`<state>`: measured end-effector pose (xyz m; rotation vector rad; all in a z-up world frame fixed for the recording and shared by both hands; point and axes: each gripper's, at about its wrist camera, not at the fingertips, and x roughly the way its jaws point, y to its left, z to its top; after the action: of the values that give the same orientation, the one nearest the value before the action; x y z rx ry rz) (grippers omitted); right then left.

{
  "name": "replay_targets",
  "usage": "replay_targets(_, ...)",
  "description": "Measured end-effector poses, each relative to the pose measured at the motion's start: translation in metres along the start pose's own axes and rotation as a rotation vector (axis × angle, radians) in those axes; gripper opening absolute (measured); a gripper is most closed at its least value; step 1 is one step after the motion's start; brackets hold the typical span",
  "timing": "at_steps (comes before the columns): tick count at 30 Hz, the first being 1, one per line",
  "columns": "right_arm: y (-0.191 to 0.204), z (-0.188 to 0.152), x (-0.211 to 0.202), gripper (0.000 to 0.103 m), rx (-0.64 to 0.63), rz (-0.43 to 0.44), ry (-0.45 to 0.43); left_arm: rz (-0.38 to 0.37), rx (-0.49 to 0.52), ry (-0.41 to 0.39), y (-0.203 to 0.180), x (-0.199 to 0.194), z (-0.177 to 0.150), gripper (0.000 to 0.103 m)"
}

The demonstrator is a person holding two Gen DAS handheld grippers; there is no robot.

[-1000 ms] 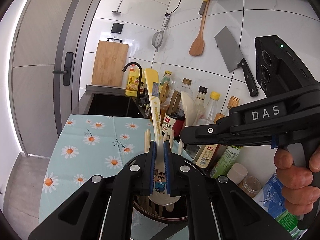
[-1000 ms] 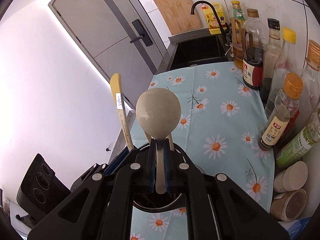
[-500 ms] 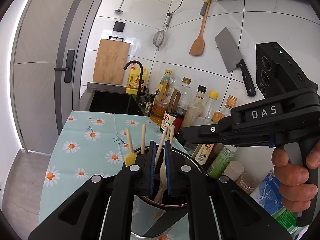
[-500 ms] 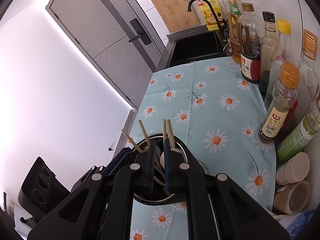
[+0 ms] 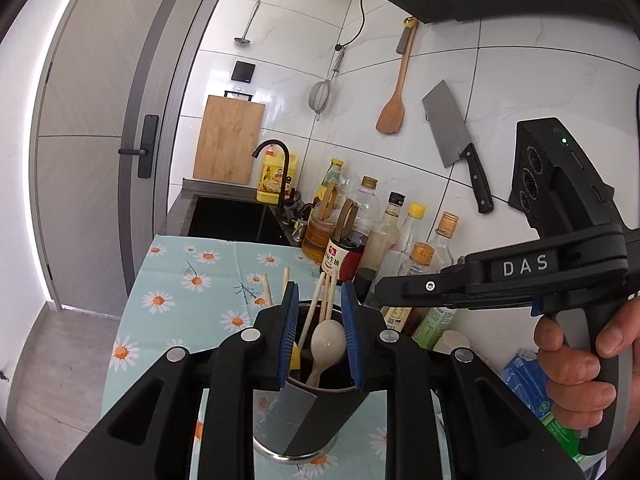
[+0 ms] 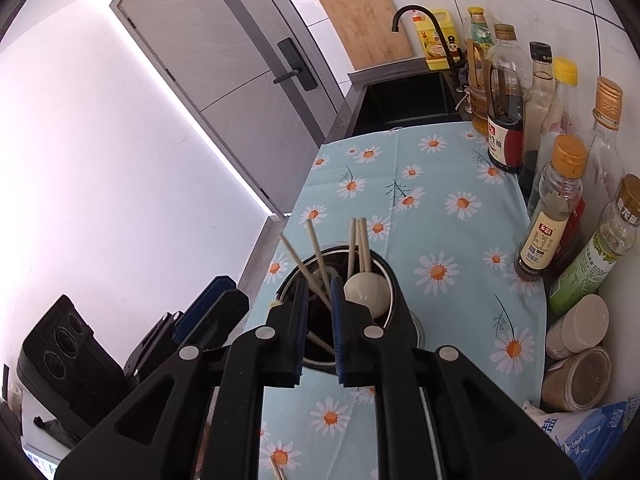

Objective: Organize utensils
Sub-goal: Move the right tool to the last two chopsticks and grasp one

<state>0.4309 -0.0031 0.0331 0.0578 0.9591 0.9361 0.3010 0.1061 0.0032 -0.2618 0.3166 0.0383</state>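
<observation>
Steel holder (image 6: 394,280) near the cloth's (image 6: 448,168) front edge keeps spoon (image 6: 366,286) and chopsticks (image 6: 362,240). Left gripper (image 5: 319,332) and right gripper (image 6: 320,324) have just been opening, jaws parted and empty; lift both straight up, clear of the sticks

A home kitchen.
Steel cleaver (image 5: 448,124) hangs at two o'clock on white tiles; black sink (image 5: 232,220), glass sauce bottles (image 6: 506,100) at twelve.

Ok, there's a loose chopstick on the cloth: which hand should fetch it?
Probably the right: the chopstick lies on the cloth just beneath the right gripper, which is open and empty; the left camera doesn't show it.
</observation>
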Motion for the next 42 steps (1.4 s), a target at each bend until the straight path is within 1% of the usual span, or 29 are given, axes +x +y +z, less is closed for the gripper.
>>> replay_targets(3, 0.007, -0.008, -0.010, 0.017, -0.021, 0.013, -0.001, 0.002, 0.008, 0.001, -0.007, -0.011, 0.002, 0.021)
replay_targets(6, 0.013, -0.017, -0.019, 0.017, -0.041, 0.028, -0.003, 0.009, 0.021, 0.011, -0.016, -0.023, 0.003, 0.021)
replay_targets(9, 0.019, -0.027, -0.025, 0.017, -0.059, 0.046, 0.010, 0.022, 0.026, 0.029, -0.023, -0.034, 0.001, 0.025)
replay_targets(12, 0.023, -0.040, -0.030, 0.017, -0.085, 0.060, 0.034, 0.041, 0.010, 0.040, -0.025, -0.048, -0.004, 0.025)
replay_targets(14, 0.027, -0.049, -0.033, 0.019, -0.105, 0.071, 0.053, 0.053, -0.014, 0.054, -0.023, -0.060, -0.010, 0.025)
replay_targets(15, 0.028, -0.053, -0.033, 0.022, -0.114, 0.075, 0.063, 0.071, -0.022, 0.061, -0.023, -0.066, -0.014, 0.025)
replay_targets(22, 0.037, -0.090, -0.025, 0.024, -0.179, 0.126, 0.177, 0.136, -0.073, 0.134, -0.022, -0.097, -0.043, 0.025)
replay_targets(24, 0.039, -0.102, -0.019, 0.027, -0.198, 0.141, 0.220, 0.149, -0.090, 0.160, -0.023, -0.104, -0.053, 0.025)
replay_targets(29, 0.042, -0.130, 0.003, 0.027, -0.217, 0.164, 0.330, 0.193, -0.128, 0.226, -0.027, -0.122, -0.083, 0.025)
replay_targets(34, 0.044, -0.160, 0.028, 0.027, -0.248, 0.158, 0.437, 0.237, -0.196, 0.283, -0.021, -0.132, -0.111, 0.025)
replay_targets(42, 0.049, -0.209, 0.066, 0.027, -0.311, 0.123, 0.591, 0.276, -0.293, 0.351, -0.011, -0.140, -0.152, 0.025)
